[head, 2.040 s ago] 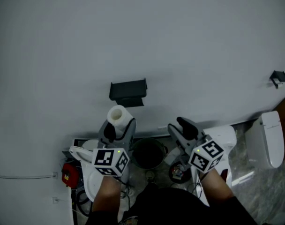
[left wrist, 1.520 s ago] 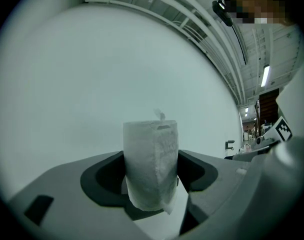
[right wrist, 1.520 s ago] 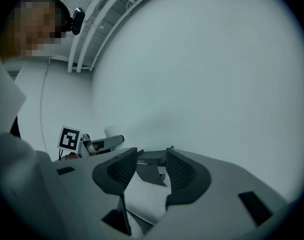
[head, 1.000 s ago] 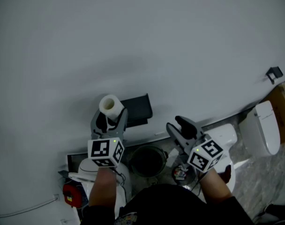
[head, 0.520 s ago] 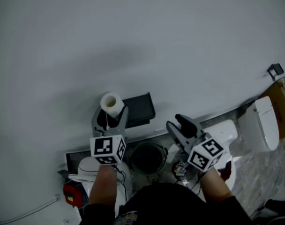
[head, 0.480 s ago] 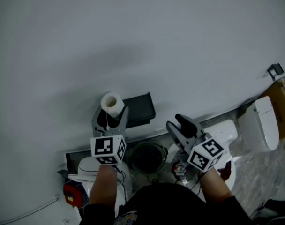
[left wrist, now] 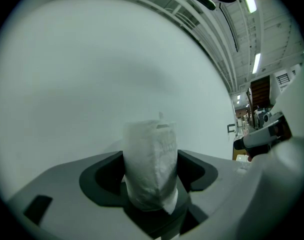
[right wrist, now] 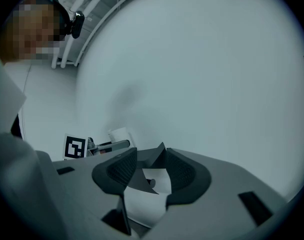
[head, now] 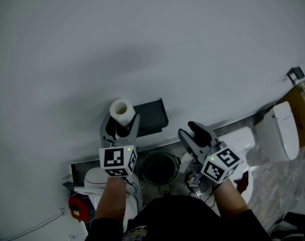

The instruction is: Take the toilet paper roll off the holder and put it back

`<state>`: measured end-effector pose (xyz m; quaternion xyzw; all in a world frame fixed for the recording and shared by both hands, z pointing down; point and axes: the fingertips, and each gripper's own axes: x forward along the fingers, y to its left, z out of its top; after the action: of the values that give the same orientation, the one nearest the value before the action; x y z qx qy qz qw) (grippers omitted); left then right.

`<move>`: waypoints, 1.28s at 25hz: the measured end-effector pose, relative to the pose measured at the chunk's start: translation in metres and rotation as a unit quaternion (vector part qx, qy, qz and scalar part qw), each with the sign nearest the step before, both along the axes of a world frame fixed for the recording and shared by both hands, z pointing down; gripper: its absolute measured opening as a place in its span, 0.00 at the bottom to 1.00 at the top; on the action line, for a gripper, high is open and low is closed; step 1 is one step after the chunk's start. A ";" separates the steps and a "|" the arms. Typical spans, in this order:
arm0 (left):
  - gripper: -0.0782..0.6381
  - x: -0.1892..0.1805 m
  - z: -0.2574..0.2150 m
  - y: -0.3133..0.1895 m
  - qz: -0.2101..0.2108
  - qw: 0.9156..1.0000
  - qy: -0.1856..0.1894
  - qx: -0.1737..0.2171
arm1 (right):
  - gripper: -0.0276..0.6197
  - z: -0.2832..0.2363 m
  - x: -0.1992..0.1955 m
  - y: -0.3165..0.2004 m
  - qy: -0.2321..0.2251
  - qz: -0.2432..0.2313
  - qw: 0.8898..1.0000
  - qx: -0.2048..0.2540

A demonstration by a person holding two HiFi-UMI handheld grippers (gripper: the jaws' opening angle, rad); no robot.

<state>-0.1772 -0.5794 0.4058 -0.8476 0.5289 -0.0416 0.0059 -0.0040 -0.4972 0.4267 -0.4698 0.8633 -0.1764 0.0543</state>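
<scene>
The pale wall (head: 152,34) fills nearly everything here, bare and grey-white. Down at the right edge stands a white toilet (head: 279,134) on the mottled floor. Below the hands there's a round dark bin (head: 159,168), open at the top.

On the wall sits the black holder (head: 151,115), a flat dark bracket, with no paper on it. Nothing lies between the holder and the left claw.

Now the left claw (head: 121,126): it's pointed at the wall, jaws clamped on the sides of the toilet paper roll (head: 122,108). The right claw (head: 191,133) hangs off to the right of the holder, well apart from it. Its jaws are spread and the ribbed pads press on nothing. A pale sheet and a dark wedge show low in the gap, and I can't tell what they are.

And the roll itself is just beside the holder's left end, whether touching I can't say. It stands upright in the left gripper view, long axis crosswise to the squeeze, its hollow end facing up at the head camera. It's white, soft and crinkled, with a loose flap low down.
</scene>
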 end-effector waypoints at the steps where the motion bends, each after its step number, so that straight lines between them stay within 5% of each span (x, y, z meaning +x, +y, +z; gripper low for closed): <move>1: 0.54 0.000 0.000 0.000 0.001 1.000 -0.001 0.000 | 0.30 0.000 0.000 0.000 0.000 0.000 1.000 0.000; 17: 0.57 -0.009 -0.020 0.018 -0.024 0.999 0.006 0.027 | 0.31 -0.006 0.001 0.013 -0.004 -0.008 1.000 0.005; 32: 0.57 -0.003 -0.029 0.110 -0.071 0.997 0.000 0.023 | 0.31 -0.022 0.010 0.076 -0.010 -0.069 0.997 0.020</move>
<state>-0.1798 -0.4694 0.3772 -0.8077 0.5883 -0.0303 0.0225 0.0061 -0.4216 0.4051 -0.4059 0.8964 -0.1676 0.0602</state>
